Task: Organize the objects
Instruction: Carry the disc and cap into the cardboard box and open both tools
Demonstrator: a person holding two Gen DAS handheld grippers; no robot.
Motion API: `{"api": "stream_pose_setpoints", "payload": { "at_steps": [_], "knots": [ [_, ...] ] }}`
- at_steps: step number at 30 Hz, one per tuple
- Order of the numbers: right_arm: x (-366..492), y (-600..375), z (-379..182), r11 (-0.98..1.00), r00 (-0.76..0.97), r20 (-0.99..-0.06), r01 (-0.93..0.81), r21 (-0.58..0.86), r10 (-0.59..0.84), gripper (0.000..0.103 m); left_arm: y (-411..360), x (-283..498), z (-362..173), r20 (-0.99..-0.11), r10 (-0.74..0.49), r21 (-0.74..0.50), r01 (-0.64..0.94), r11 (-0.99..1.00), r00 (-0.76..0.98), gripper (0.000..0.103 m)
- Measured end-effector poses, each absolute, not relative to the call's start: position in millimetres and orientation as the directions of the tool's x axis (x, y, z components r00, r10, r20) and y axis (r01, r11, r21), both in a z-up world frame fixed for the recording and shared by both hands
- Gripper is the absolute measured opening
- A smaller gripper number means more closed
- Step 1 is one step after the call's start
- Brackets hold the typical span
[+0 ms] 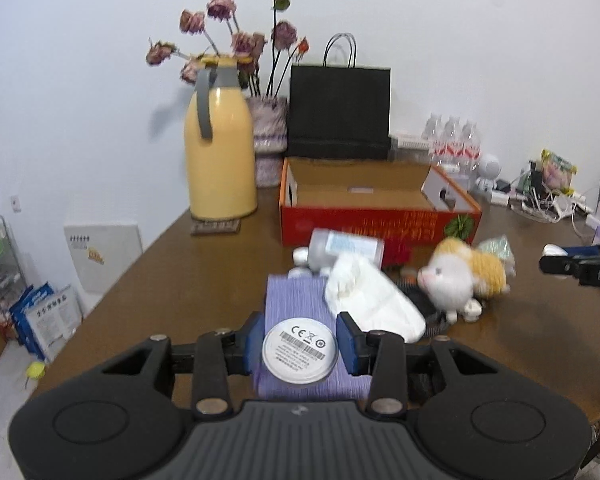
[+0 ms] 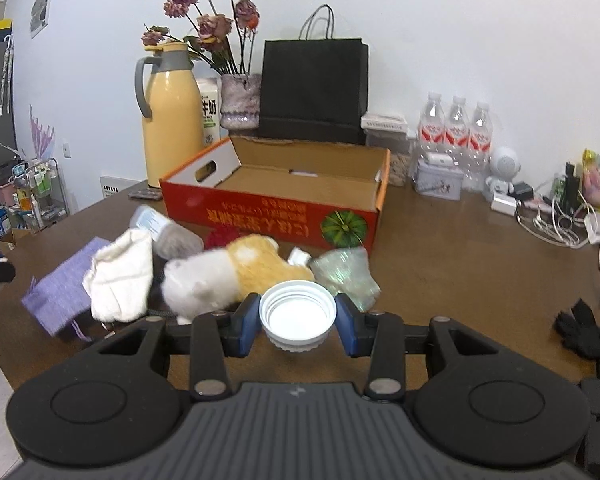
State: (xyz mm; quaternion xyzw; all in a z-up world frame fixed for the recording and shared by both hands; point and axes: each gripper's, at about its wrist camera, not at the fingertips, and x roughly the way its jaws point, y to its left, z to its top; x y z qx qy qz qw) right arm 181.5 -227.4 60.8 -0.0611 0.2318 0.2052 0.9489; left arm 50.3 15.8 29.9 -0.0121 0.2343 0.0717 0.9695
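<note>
**Bench inventory: two hand-held grippers loaded, loose items before an open carton**

1. Left hand-held gripper (image 1: 299, 345), bottom centre of the left wrist view: blue pads clamped on a white round disc (image 1: 299, 350) with a barcode label facing up, held above a purple cloth pouch (image 1: 296, 300).
2. Right hand-held gripper (image 2: 297, 320), bottom centre of the right wrist view: pads clamped on the sides of a white ribbed cap (image 2: 297, 315), hollow side up.
3. Mid frame, a cluster on the brown bench (image 2: 440, 264): the pouch at left; a white folded cloth (image 2: 120, 280) overlapping it; a clear bottle (image 2: 166, 232) lying on its side behind the cloth; a white-and-tan plush toy (image 2: 228, 272) at centre; a crumpled shiny wrapper (image 2: 346, 270) just beside the toy on the right.
4. Behind the cluster: an open red carton (image 2: 276, 208), interior nearly bare.
5. Upper part of frame, against the wall: a yellow thermos jug (image 2: 170, 120) at left, a vase of dried flowers (image 2: 240, 100), a black paper bag (image 2: 314, 88), three water bottles (image 2: 456, 128) at right.
6. Right edge: a tangle of cables and chargers (image 2: 560, 220).
</note>
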Motion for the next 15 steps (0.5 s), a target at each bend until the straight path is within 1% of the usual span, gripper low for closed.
{"api": "stream_pose_setpoints", "payload": {
  "at_steps": [7,15],
  "knots": [
    [202.3,-196.0,77.1,0.908,0.825,-0.433,-0.418,-0.034,0.363,0.04,25.4,88.9,50.6,-0.389,0.089,0.008,-0.093,0.996,0.917,0.038],
    [251.9,-161.8,90.4,0.9,0.835,-0.389,-0.435,-0.032,0.39,0.04,33.9,158.1,68.5,-0.329,0.029,-0.006,-0.033,0.999,0.944,0.038]
  ]
}}
